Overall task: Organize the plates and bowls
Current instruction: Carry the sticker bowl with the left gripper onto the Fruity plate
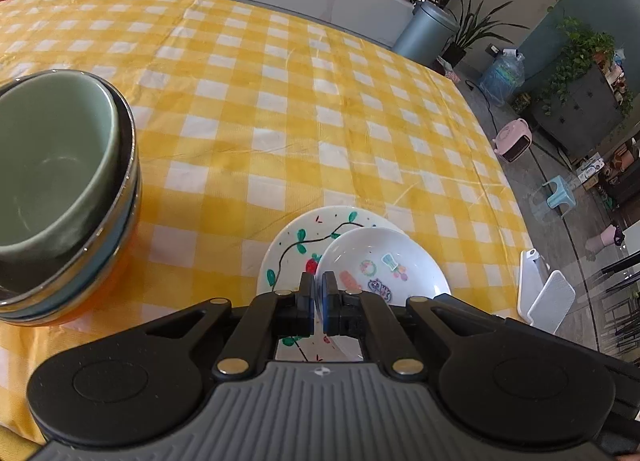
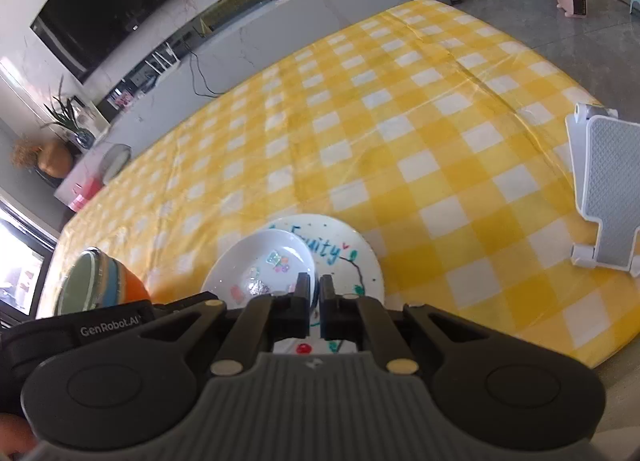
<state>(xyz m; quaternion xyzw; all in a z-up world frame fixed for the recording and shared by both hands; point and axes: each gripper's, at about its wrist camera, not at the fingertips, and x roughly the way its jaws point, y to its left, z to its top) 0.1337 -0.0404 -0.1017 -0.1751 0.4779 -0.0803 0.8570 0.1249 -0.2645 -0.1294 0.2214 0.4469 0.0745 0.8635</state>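
The left tongs [image 1: 319, 297] are pinching the near rim of a small white dish [image 1: 380, 261] printed with little cartoon stickers. The dish tips up toward the tongs and slopes away to the upper right in the left wrist view, its hollow facing up. It overlaps a larger painted plate [image 1: 296, 249], white with green leaves, a dark vine and a red fruit, which extends left of and beneath the dish.

The right tongs [image 2: 315, 295] are pressed onto the near edge of that painted plate [image 2: 344, 257], its lettering readable from this side. The small dish [image 2: 264, 261] sits on the plate's left half, just left of the right tongs; whether it touches the plate there is unclear.

Both pieces are round, without a long axis. Below them lies the yellow-and-white checked worktop [image 1: 320, 109]. Well to the left stands a stack of bowls [image 1: 60, 189], green nested on top, orange at the bottom. A white folding stand [image 2: 604, 189] rests near the right edge.
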